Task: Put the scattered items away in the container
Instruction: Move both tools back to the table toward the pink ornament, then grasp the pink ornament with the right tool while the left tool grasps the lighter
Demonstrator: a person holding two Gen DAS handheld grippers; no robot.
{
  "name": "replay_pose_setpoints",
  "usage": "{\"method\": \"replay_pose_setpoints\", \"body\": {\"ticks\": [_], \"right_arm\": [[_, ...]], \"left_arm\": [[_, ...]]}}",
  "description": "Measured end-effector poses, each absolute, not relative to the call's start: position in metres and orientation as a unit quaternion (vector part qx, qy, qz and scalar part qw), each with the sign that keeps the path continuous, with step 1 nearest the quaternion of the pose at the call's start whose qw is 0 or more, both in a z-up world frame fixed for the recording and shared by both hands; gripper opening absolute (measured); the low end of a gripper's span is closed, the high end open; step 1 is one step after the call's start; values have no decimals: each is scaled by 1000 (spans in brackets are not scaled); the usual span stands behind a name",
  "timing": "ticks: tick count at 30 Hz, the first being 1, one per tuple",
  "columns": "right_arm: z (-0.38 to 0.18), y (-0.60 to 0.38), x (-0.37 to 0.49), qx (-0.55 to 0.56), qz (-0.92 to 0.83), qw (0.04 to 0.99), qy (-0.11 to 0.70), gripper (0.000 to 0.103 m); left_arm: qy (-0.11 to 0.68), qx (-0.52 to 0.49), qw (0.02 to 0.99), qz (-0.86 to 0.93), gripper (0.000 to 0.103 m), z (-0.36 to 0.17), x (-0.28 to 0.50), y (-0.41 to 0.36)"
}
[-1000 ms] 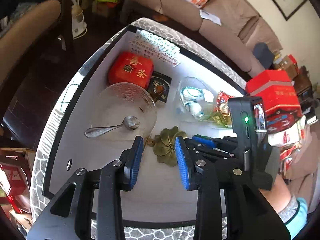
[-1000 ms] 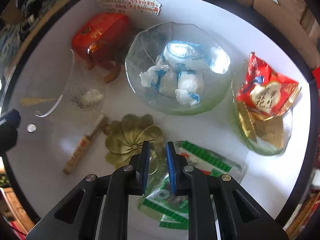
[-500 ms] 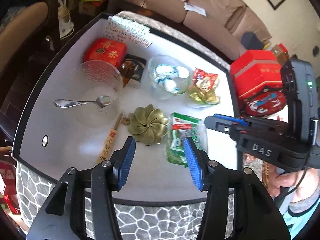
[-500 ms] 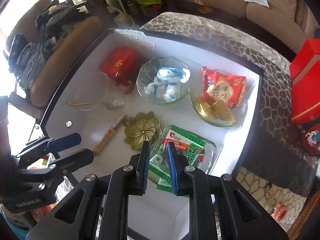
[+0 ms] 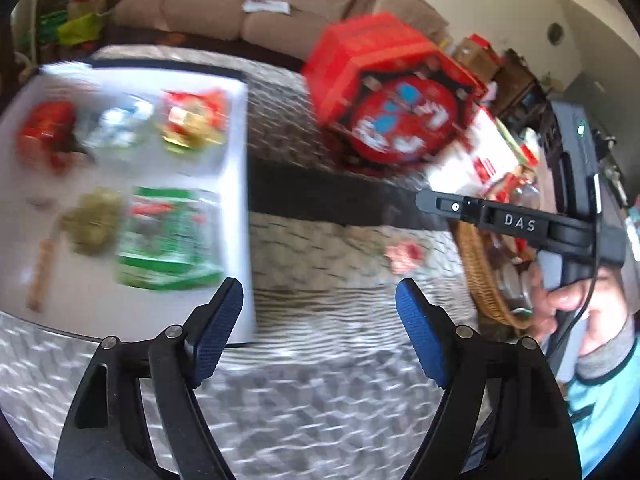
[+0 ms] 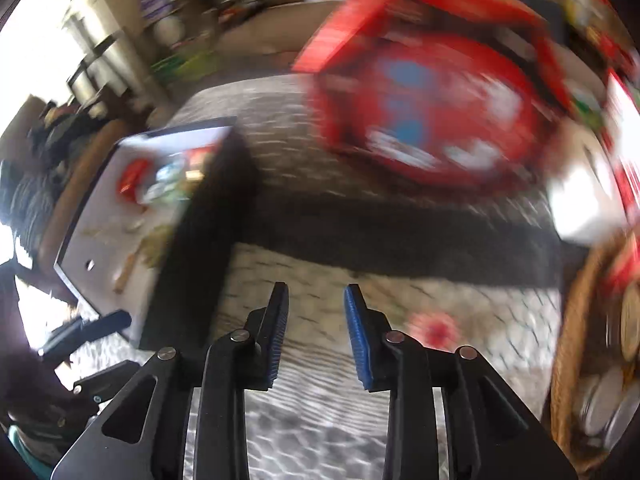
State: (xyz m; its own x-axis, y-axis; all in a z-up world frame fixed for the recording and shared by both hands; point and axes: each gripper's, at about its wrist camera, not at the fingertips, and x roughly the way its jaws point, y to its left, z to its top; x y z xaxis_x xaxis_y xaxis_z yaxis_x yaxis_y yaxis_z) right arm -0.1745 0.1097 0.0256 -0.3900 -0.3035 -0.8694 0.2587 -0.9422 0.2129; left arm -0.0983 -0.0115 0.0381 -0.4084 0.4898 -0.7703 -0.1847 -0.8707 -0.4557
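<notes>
Two grippers: both over patterned cloth, nothing between either pair of fingers
Left gripper: blue pads wide apart and opening; bare cloth shows in the gap
Right gripper: pads a narrower way apart, also opening; only cloth between them. In the left view it reaches in from the right, held by a hand in a grey cuff and teal sleeve
Open room: the stretch of cloth ahead of both grippers is bare apart from a small pink-red thing, too blurred to name, lying just right of the right gripper's fingers
Tray: white with a dark rim, to the left; its right edge runs down just beside the left gripper's left finger
On tray: green packet nearest that edge, olive flower-shaped dish left of it, wooden stick further left; at the far side a red-and-gold packet, white wrapped sweets and a red tin, all smeared by blur
Basket: woven wicker, at the right edge of the cloth, near the right gripper; its near rim curves toward the open cloth, contents unclear
Red box: large, with a round red and blue face, at the far side of the cloth past a dark shadow band
Beyond: beige sofa behind the table
</notes>
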Motion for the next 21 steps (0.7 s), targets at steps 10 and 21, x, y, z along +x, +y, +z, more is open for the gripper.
{"method": "replay_pose_setpoints", "body": {"ticks": [10,21], "right_arm": [[-50,228,-169,530,-829,112,-135,37],[-72,182,-156,414,-898,141,53,58]], "left_arm": [[-124,-523,152,830,91,-6,-135,96],[-214,-585,60,780,92,-77,-193,92]]}}
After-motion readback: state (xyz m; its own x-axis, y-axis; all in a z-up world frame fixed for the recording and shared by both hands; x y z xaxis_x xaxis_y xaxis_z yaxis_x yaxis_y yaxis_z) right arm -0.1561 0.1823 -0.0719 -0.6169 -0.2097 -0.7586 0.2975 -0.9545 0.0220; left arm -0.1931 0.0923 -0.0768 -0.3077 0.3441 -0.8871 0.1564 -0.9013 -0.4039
